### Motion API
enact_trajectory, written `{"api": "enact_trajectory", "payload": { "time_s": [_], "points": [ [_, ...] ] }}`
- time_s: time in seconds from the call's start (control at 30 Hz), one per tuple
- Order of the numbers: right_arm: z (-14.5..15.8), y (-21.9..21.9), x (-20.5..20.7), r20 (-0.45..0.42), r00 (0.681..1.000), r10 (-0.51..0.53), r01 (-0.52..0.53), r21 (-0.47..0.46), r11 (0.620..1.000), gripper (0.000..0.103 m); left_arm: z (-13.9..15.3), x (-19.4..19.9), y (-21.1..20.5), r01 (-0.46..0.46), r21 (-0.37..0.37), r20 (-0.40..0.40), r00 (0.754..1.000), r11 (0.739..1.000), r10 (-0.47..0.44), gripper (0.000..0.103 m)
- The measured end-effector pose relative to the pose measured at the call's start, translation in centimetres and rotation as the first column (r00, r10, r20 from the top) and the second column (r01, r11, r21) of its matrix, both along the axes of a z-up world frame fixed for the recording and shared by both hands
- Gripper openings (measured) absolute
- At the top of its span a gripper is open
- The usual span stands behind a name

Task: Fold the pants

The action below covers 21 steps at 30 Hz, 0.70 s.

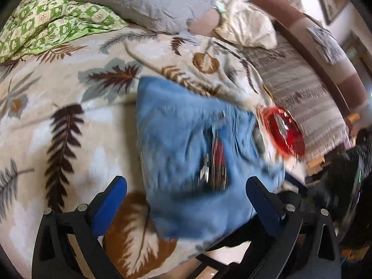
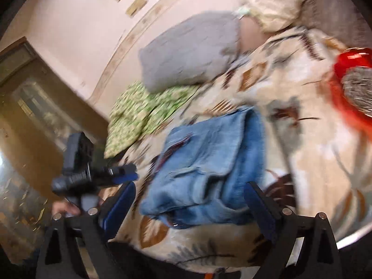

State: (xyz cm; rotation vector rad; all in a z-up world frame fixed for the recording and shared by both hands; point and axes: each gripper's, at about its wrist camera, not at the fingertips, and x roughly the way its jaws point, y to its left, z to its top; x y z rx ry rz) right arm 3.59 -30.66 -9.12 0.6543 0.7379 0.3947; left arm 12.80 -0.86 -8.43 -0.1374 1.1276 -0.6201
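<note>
the folded blue jeans [image 2: 207,172] lie on the leaf-print blanket [image 1: 58,116]. both the left gripper [image 1: 186,200] and the right gripper [image 2: 190,207] hang spread wide, holding nothing.

blue denim pants [image 1: 186,139], folded into a compact bundle
lying mid-frame on the leaf-print bedspread; layers stacked, edges rumpled; blurred

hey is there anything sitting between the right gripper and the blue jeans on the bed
Nothing visible. The right gripper has its jaws open with the folded blue jeans directly ahead on the leaf-print blanket. The red bowl sits off to the side, out of the path.
</note>
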Motion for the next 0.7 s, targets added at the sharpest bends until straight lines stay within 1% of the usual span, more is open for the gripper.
{"api": "enact_trajectory", "payload": {
  "time_s": [0.03, 0.07, 0.1, 0.17, 0.2, 0.23, 0.27, 0.3, 0.33, 0.37, 0.4, 0.43, 0.47, 0.5, 0.57, 0.63, 0.67, 0.7],
  "points": [
    [0.0, 0.4, 0.7, -0.016, 0.999, 0.028, -0.028, -0.019, 0.999, 0.093, 0.0, -0.6, -0.2, 0.023, 0.006, 0.019, 1.000, 1.000, -0.023, 0.102],
    [0.0, 0.8, 1.2, -0.020, 0.999, 0.049, -0.049, -0.035, 0.998, 0.091, -0.2, -1.8, -0.2, 0.062, 0.022, 0.063, 0.996, 0.998, -0.064, 0.102],
    [0.2, 1.3, 1.1, -0.029, 0.997, 0.075, -0.077, -0.051, 0.996, 0.085, -0.4, -2.6, -0.6, 0.089, 0.043, 0.098, 0.991, 0.995, -0.092, 0.102],
    [-0.2, 1.9, 2.3, -0.068, 0.992, 0.107, -0.112, -0.063, 0.992, 0.079, -0.6, -4.0, -0.9, 0.146, 0.087, 0.155, 0.975, 0.985, -0.158, 0.102],
    [-0.3, 2.1, 2.5, -0.074, 0.990, 0.120, -0.124, -0.057, 0.991, 0.073, -0.6, -4.5, -1.1, 0.163, 0.105, 0.175, 0.968, 0.981, -0.180, 0.102],
    [-0.4, 2.3, 2.7, -0.078, 0.988, 0.133, -0.138, -0.059, 0.989, 0.069, -0.8, -5.0, -1.5, 0.192, 0.141, 0.206, 0.954, 0.971, -0.219, 0.102],
    [-0.4, 2.7, 2.8, -0.076, 0.987, 0.141, -0.147, -0.077, 0.986, 0.064, -0.8, -5.3, -1.9, 0.209, 0.161, 0.221, 0.945, 0.964, -0.242, 0.102],
    [-0.4, 2.9, 3.1, -0.072, 0.985, 0.157, -0.163, -0.082, 0.983, 0.049, -1.0, -5.6, -2.5, 0.235, 0.190, 0.238, 0.931, 0.953, -0.277, 0.102],
    [-0.6, 3.3, 3.5, -0.077, 0.981, 0.179, -0.185, -0.079, 0.980, 0.046, -1.1, -5.6, -2.8, 0.254, 0.202, 0.239, 0.924, 0.946, -0.299, 0.100],
    [-0.7, 3.6, 3.6, -0.080, 0.979, 0.186, -0.193, -0.088, 0.977, 0.044, -1.4, -5.7, -3.4, 0.274, 0.227, 0.240, 0.914, 0.934, -0.327, 0.092],
    [-0.7, 3.8, 3.6, -0.083, 0.978, 0.194, -0.202, -0.103, 0.974, 0.035, -2.0, -5.5, -4.0, 0.277, 0.280, 0.242, 0.906, 0.919, -0.347, 0.080],
    [-0.8, 4.1, 3.6, -0.084, 0.977, 0.196, -0.206, -0.125, 0.971, 0.028, -2.3, -5.1, -4.6, 0.269, 0.311, 0.239, 0.906, 0.912, -0.349, 0.042],
    [-1.0, 4.1, 3.7, -0.086, 0.977, 0.196, -0.206, -0.129, 0.970, 0.024, -2.7, -4.6, -4.7, 0.266, 0.320, 0.214, 0.915, 0.909, -0.343, 0.031],
    [-1.3, 4.0, 3.8, -0.095, 0.975, 0.200, -0.211, -0.128, 0.969, 0.022, -2.9, -4.1, -4.5, 0.256, 0.300, 0.197, 0.926, 0.919, -0.322, 0.027],
    [-1.3, 3.7, 3.5, -0.097, 0.975, 0.201, -0.214, -0.160, 0.964, 0.020, -3.0, -3.9, -4.1, 0.266, 0.271, 0.178, 0.931, 0.925, -0.319, 0.022],
    [-1.7, 3.3, 2.9, -0.103, 0.974, 0.201, -0.220, -0.238, 0.946, 0.018, -3.4, -4.0, -3.6, 0.281, 0.261, 0.159, 0.931, 0.924, -0.328, 0.019],
    [-2.3, 2.9, 2.8, -0.121, 0.973, 0.196, -0.221, -0.245, 0.944, 0.017, -3.7, -3.9, -3.5, 0.279, 0.260, 0.145, 0.935, 0.925, -0.323, 0.018],
    [-3.1, 2.6, 2.7, -0.139, 0.970, 0.197, -0.226, -0.233, 0.946, 0.018, -4.1, -3.8, -3.4, 0.275, 0.248, 0.131, 0.941, 0.929, -0.313, 0.019]
  ]
}}
